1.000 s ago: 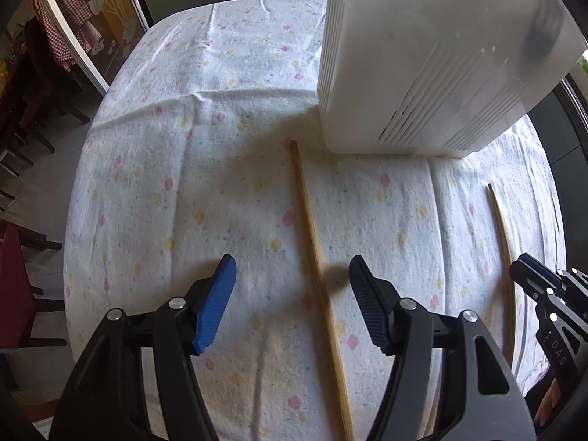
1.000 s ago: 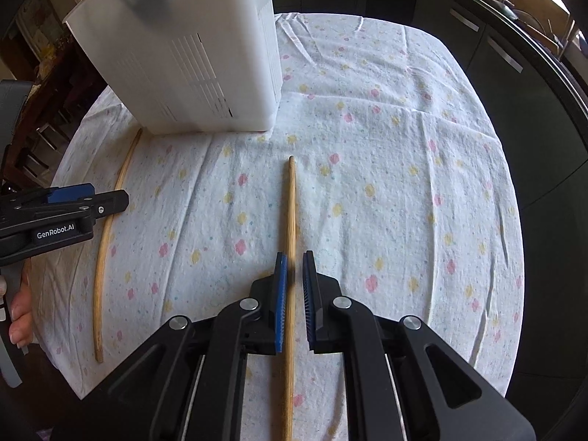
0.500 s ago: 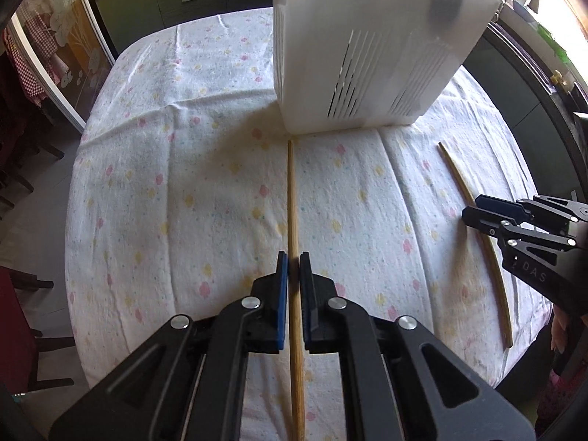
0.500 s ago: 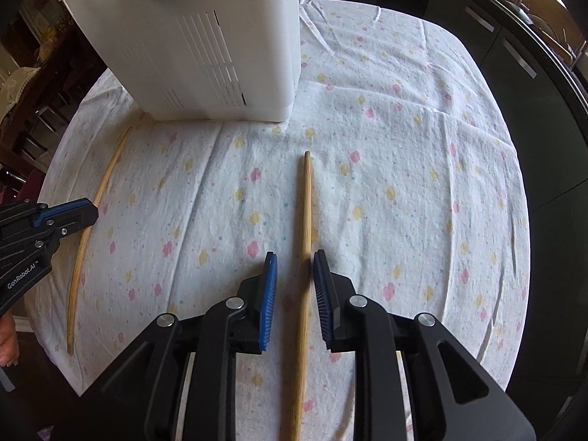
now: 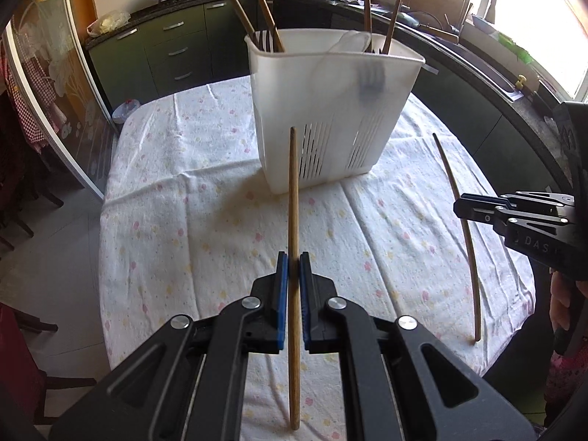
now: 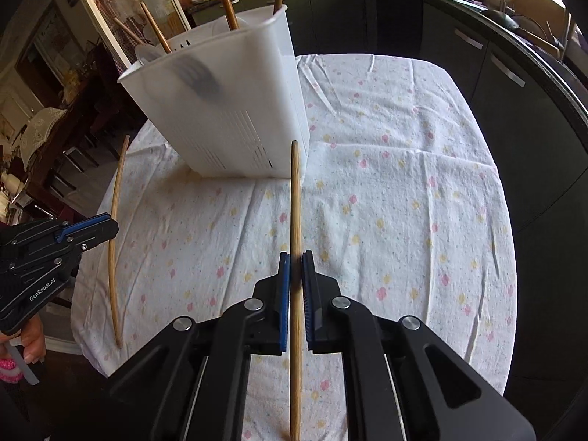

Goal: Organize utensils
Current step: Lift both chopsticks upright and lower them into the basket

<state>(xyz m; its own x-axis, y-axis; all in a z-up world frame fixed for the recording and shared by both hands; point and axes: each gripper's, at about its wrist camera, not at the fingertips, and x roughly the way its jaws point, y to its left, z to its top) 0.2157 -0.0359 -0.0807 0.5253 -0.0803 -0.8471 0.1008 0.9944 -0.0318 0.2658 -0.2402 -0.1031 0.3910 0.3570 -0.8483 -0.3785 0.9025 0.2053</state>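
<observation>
**Desk:** Which way are the sticks lying?

**Operator:** I am looking at the left long thin light-wood chopstick [image 5: 293, 191]. Its long axis is running straight ahead along the fingers, and its far tip is pointing at the white slotted plastic utensil basket [image 5: 330, 110], showing against the basket's near wall. Its near end is trailing back under the camera, over the white flower-dotted tablecloth [image 5: 176, 220]. The right chopstick [image 6: 294, 202], of the same wood, is lying the same way, with its tip showing against the basket's near corner.

**Desk:** And the grippers?

**Operator:** My left gripper [image 5: 293, 261] is pinching the left chopstick between its blue pads, jaws almost together, gripping a little behind the stick's middle. My right gripper [image 6: 296, 259] is doing the same with its own stick. Both are reaching forward over the table, side by side and well apart, each facing the basket. From each wrist I am seeing the other gripper side-on, its stick crossing at the fingertips.

**Desk:** Are the sticks off the cloth?

**Operator:** I cannot tell.

**Desk:** And the basket?

**Operator:** It is standing upright on the cloth, with brown wooden handles [image 5: 264, 11] sticking up from it.
</observation>
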